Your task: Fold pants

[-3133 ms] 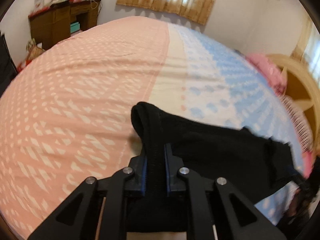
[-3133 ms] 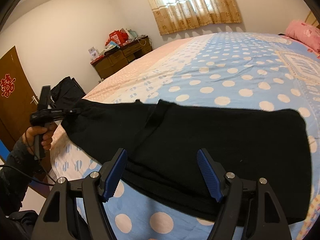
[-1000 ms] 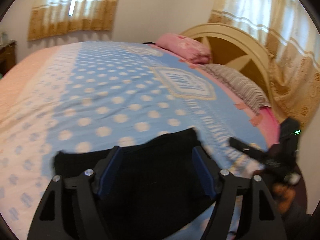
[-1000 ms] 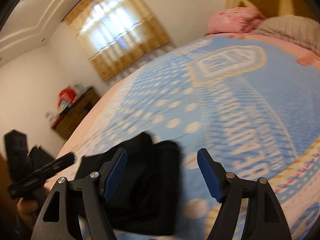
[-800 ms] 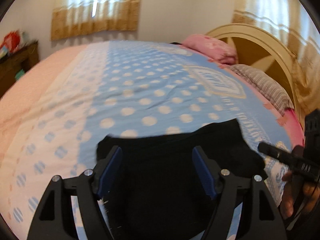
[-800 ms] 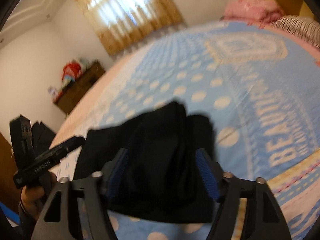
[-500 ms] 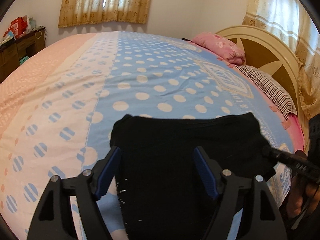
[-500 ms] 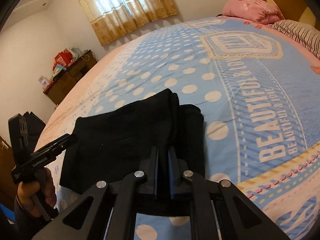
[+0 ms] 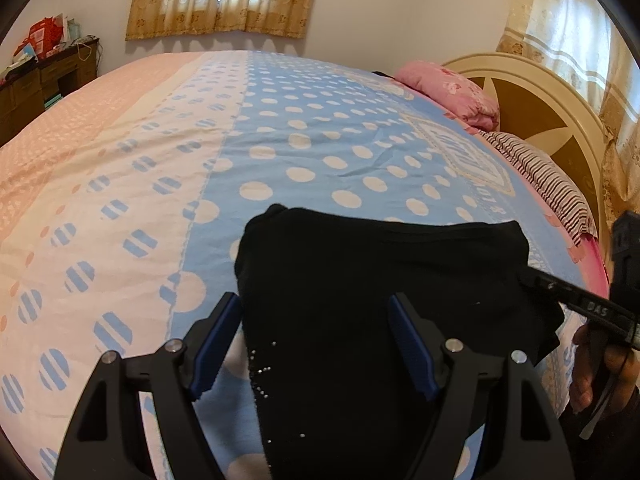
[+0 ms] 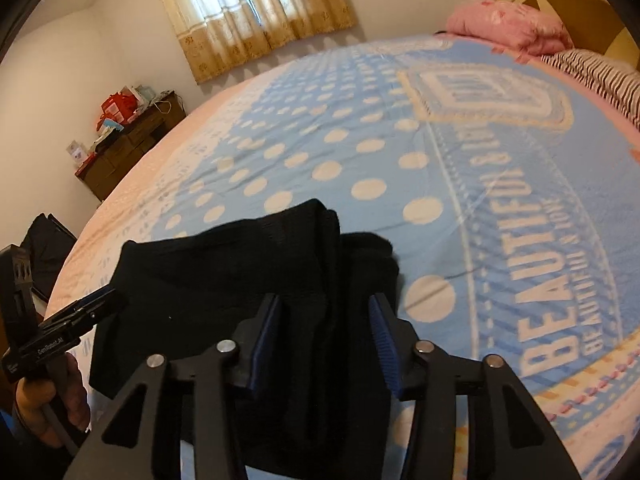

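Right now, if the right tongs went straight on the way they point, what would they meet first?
Most likely the folded black pants lying on the bedspread; the right tongs, just opening, straddle the pants' thicker edge, though depth is unclear.

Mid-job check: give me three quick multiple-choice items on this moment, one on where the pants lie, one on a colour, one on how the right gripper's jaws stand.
1. Where do the pants lie?
A. on the blue dotted part of the bedspread
B. on the pink pillow
C. on the floor

2. What colour are the pants?
A. grey
B. black
C. white

3. How do the jaws of the right gripper stand?
A. clamped tight on the striped pillow
B. parted, astride a ridge of the pants
C. out of view

Answers:
1. A: white dots on blue show around the folded cloth in both views.
2. B: the cloth is dark throughout against the light bedspread.
3. B: the blue pads stand apart with black cloth between them; they have just been opening.
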Demonstrator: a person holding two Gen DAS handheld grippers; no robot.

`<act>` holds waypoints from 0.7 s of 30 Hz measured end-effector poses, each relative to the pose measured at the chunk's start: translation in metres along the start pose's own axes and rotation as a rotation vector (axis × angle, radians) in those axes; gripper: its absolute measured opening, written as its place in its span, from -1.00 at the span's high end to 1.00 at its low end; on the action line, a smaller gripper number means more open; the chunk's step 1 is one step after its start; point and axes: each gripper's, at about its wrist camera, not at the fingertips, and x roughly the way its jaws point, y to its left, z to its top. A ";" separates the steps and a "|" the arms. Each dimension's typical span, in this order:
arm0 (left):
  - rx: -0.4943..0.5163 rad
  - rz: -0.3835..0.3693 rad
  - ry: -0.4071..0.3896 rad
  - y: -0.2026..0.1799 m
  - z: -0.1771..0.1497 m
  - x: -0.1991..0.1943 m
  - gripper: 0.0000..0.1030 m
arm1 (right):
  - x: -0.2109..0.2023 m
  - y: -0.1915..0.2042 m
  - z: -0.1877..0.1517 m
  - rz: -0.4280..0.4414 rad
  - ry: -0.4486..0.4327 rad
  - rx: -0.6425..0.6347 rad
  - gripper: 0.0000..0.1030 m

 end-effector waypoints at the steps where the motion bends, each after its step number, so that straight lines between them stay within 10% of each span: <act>1: -0.003 -0.001 0.002 0.000 0.000 0.000 -0.53 | 0.000 0.000 0.000 0.001 -0.008 -0.003 0.13; 21: -0.025 -0.002 0.019 0.004 -0.004 0.007 -0.64 | -0.007 0.011 0.002 -0.035 -0.097 -0.071 0.25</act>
